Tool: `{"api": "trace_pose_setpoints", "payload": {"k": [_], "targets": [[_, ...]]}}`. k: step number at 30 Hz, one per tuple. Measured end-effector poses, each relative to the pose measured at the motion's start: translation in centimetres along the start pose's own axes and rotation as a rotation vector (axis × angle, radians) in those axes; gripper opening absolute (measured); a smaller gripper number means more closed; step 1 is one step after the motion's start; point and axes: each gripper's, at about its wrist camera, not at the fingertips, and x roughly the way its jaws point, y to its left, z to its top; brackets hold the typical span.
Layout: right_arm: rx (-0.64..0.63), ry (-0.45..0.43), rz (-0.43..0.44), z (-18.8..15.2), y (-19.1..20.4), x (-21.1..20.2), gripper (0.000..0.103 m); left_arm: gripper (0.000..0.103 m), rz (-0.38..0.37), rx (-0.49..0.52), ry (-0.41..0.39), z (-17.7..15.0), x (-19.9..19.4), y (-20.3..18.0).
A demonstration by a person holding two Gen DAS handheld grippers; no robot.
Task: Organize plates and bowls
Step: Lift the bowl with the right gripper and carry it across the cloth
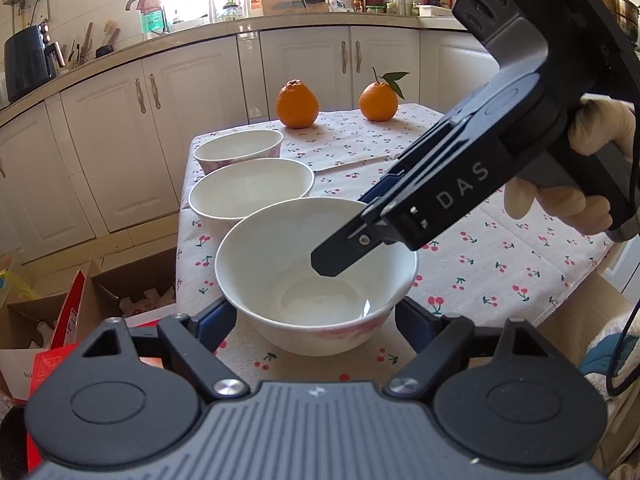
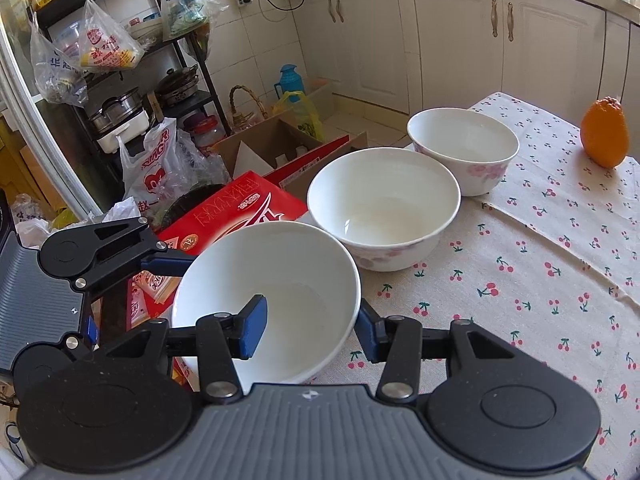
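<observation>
White glazed porcelain bowl [image 2: 272,300] nearest the cherry-print cloth desk [image 2: 540,280] edge sits between the spread left claw [image 1: 316,320], while the right claw [image 2: 310,330] straddles its rim unclosed, so pinching, lifting and nesting it into the neighbouring bowl [image 2: 384,208] likely follows.

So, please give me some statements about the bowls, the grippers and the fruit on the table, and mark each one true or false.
1. Three white bowls stand in a row on the cherry-print tablecloth: the nearest bowl, the middle bowl and the far bowl. True.
2. The bowls are stacked inside each other. False: they stand side by side.
3. The right gripper straddles the rim of the nearest bowl, with one finger inside and one outside. True.
4. The left gripper is shut on the middle bowl. False: it is open on either side of the nearest bowl.
5. One orange lies in the far bowl. False: two oranges stand on the cloth beyond the bowls.
</observation>
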Motion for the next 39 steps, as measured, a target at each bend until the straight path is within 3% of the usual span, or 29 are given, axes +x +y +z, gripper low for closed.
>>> {"api": "trace_pose_setpoints", "payload": {"k": [22, 39], "targets": [[0.160, -0.086, -0.222, -5.0, -6.0, -7.6, 0.055, 0.086, -0.220, 0.147, -0.034, 4.9, 5.3, -6.6], [0.229, -0.086, -0.274, -6.7, -9.0, -8.6, 0.056, 0.086, -0.271, 0.161, -0.002, 6.2, 8.0, -8.7]]}}
